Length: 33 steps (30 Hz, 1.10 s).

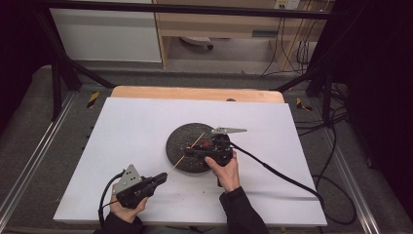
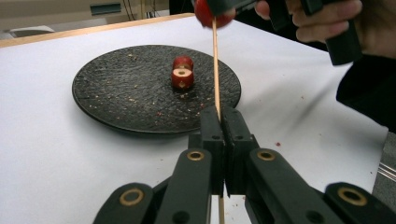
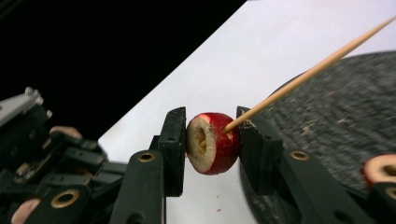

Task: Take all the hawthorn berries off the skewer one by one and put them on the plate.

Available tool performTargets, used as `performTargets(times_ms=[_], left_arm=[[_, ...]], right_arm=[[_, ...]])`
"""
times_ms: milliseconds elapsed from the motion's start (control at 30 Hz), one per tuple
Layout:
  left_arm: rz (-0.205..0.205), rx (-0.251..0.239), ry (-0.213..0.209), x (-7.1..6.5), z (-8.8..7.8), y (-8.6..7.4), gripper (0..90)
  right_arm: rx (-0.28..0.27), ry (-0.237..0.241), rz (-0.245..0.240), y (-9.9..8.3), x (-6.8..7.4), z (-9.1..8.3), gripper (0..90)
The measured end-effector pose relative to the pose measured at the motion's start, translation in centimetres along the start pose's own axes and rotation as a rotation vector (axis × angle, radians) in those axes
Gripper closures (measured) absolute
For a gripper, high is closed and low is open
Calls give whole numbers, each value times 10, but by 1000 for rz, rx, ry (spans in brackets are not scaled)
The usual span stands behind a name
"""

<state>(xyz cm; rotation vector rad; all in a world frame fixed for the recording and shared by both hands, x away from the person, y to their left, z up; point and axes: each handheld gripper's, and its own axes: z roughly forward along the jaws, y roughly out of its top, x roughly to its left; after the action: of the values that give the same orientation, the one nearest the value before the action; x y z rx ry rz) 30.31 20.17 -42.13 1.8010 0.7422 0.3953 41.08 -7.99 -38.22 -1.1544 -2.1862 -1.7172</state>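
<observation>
now, w/ the skewer (image 2: 215, 70) clamped in the shut left gripper (image 2: 223, 122) near the plate (image 1: 178, 146) and the fruit piece (image 3: 214, 142) pinched by the right gripper (image 3: 208, 144) above it, alignment should be kept & the piece pushed straight down slowly.

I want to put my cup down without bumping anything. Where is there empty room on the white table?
The white table is bare left of the dark plate and along the far edge. It is crowded around the plate's near right side, where the right hand-held gripper holds a red fruit piece on the skewer.
</observation>
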Motion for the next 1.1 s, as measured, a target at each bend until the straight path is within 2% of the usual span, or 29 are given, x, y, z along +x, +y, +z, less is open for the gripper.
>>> performTargets(times_ms=[167,433,800,1100], left_arm=[[1,0,-6,-1,1,0,885],[3,-8,-5,0,0,0,885],[3,-6,3,3,-1,0,885],[-4,-8,9,5,-3,-1,884]], right_arm=[[-24,-19,12,9,-8,-12,649],[-47,-40,0,22,-14,-22,651],[-95,-101,-5,40,-23,-35,652],[-85,-162,12,46,-42,-32,652]])
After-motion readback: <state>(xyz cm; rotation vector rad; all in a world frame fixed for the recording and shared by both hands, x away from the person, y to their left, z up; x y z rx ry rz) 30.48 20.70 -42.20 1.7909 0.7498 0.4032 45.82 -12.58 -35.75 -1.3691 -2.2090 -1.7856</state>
